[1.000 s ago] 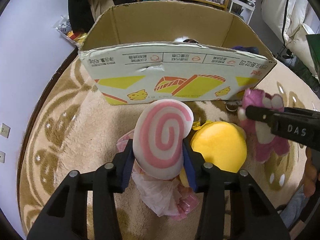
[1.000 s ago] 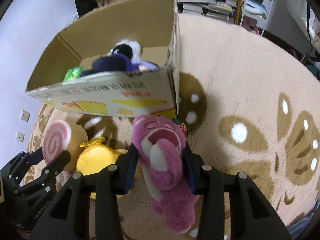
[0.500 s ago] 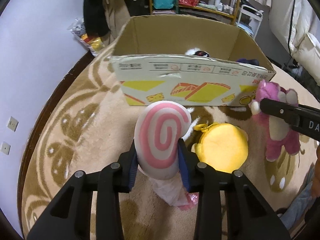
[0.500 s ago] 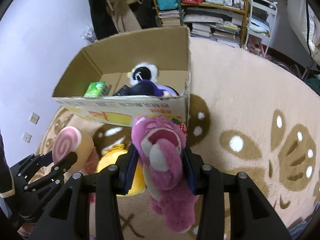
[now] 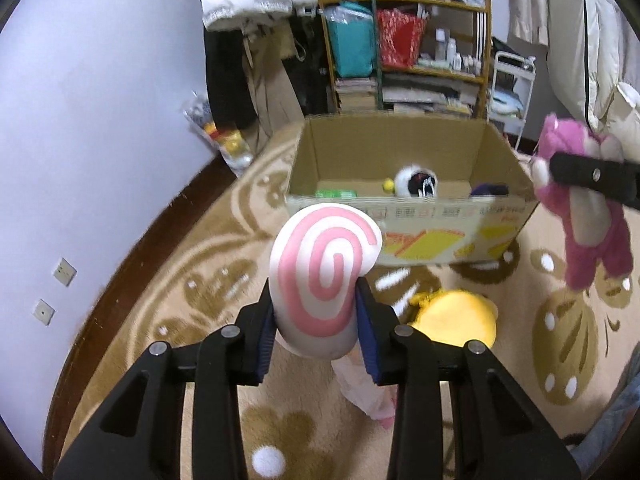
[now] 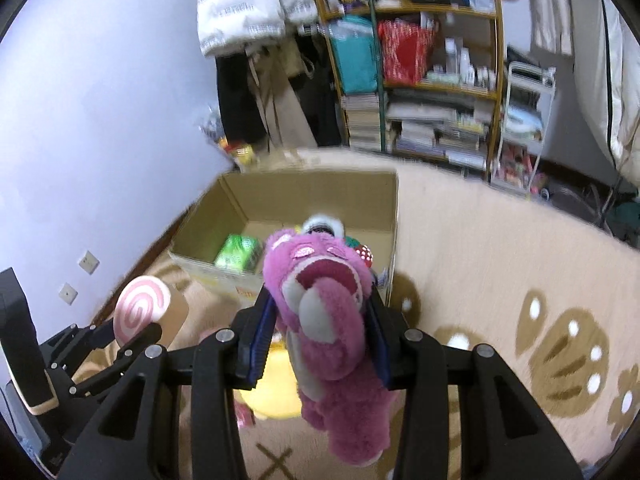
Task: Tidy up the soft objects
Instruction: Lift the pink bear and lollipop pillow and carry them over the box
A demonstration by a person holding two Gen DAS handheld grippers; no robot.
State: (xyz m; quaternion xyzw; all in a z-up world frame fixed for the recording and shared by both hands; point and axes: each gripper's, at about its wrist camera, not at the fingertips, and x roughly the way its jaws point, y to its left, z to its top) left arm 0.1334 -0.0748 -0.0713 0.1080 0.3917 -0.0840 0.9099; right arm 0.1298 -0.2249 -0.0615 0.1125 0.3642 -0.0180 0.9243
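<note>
Swirl cushion (image 5: 326, 276) is off the rug now, pinched in my left tongs (image 5: 316, 332); pink bear (image 6: 326, 320) dangles clamped in my right tongs (image 6: 320, 332). Both have risen, cardboard box (image 5: 400, 148) next, I reckon.

Pink-and-white spiral plush (image 5: 326, 280); magenta bear (image 6: 328, 320); yellow plush (image 5: 456, 320).

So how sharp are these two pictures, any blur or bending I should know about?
Left wrist view: swirl cushion sharp, cardboard box and pink bear slightly smeared. Right wrist view: pink bear fairly crisp, shelves streaked by motion blur. Both views: fisheye bending at the edges and dark corners.
</note>
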